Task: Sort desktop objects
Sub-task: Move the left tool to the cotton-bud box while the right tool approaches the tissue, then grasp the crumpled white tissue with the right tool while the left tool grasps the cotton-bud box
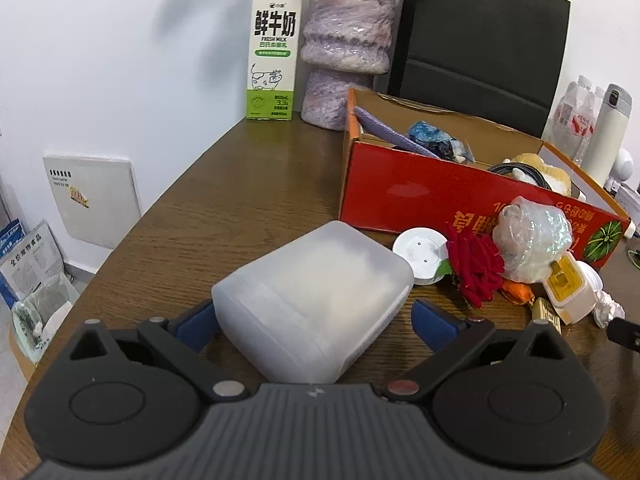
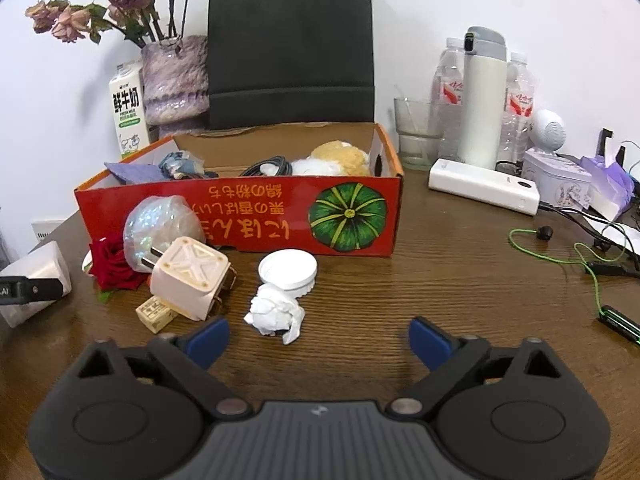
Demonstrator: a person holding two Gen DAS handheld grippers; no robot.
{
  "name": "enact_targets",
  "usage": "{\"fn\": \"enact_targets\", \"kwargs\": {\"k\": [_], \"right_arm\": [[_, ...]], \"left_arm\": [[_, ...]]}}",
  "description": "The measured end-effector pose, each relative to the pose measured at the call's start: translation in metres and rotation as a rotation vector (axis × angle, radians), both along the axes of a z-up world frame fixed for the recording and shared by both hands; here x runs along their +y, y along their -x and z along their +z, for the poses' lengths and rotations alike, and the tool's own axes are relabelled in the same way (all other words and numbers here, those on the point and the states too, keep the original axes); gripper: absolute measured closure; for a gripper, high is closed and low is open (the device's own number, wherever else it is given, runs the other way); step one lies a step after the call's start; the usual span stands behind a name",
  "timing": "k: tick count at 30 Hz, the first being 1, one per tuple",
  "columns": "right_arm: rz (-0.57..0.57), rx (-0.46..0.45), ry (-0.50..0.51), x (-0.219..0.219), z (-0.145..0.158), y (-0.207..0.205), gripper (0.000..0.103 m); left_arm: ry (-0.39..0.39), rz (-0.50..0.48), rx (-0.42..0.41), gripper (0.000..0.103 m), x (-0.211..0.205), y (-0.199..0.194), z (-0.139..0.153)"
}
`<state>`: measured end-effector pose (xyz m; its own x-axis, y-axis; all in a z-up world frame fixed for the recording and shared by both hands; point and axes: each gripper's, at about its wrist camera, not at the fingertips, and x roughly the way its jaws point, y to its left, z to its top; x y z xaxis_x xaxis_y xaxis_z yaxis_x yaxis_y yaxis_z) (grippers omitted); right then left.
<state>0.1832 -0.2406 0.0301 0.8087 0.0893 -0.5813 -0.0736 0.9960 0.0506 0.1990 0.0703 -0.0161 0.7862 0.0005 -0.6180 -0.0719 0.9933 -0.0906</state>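
The left gripper (image 1: 314, 316) tilts down toward the wooden desk (image 1: 248, 200), its blue pads (image 1: 196, 326) set on either side of a frosted white plastic container (image 1: 316, 304) lying on its side. The left pad meets the container's wall; on the right a sliver of desk shows between pad and wall, so a firm clamp cannot be confirmed. The container's near end is cut off by the gripper body.

The right gripper (image 2: 318, 340) also angles down over the desk, jaws spread wide with nothing between them. Just ahead of its left pad lies a crumpled white tissue (image 2: 274, 314), with a white screw lid (image 2: 288, 270) directly behind it.

To the left sit a cream plug adapter (image 2: 190, 280), a small tan block (image 2: 154, 314) whose print is too small to read, a red fabric rose (image 2: 114, 266) and a wad of clear plastic wrap (image 2: 160, 224).

Behind them the red cardboard box (image 2: 256, 216), printed with a green pumpkin, holds a plush toy (image 2: 340, 158), a coiled black cable (image 2: 268, 166), a purple piece and a blue crinkled item, all partly hidden by the box's front wall.
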Motion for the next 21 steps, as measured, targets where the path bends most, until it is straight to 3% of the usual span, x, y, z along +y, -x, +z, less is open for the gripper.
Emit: {"fn": "enact_targets", "kwargs": {"k": [5, 7, 10, 14, 21], "right_arm": [[0.031, 0.009, -0.001, 0.008, -0.001, -0.010, 0.032], [0.048, 0.017, -0.012, 0.010, -0.002, -0.012, 0.058], [0.062, 0.021, -0.006, 0.013, -0.002, -0.013, 0.073], [0.079, 0.020, -0.009, 0.014, -0.001, -0.011, 0.083], [0.087, 0.015, 0.000, 0.016, -0.001, -0.008, 0.084]], "left_arm": [[-0.005, -0.003, 0.001, 0.000, -0.002, -0.002, -0.002], [-0.001, -0.001, 0.002, 0.000, -0.001, -0.002, -0.002], [-0.003, -0.001, 0.002, 0.000, -0.002, -0.001, -0.003], [-0.013, -0.003, 0.008, 0.000, -0.003, -0.003, -0.003], [-0.025, 0.001, 0.008, 0.004, -0.004, -0.003, -0.004]]}}
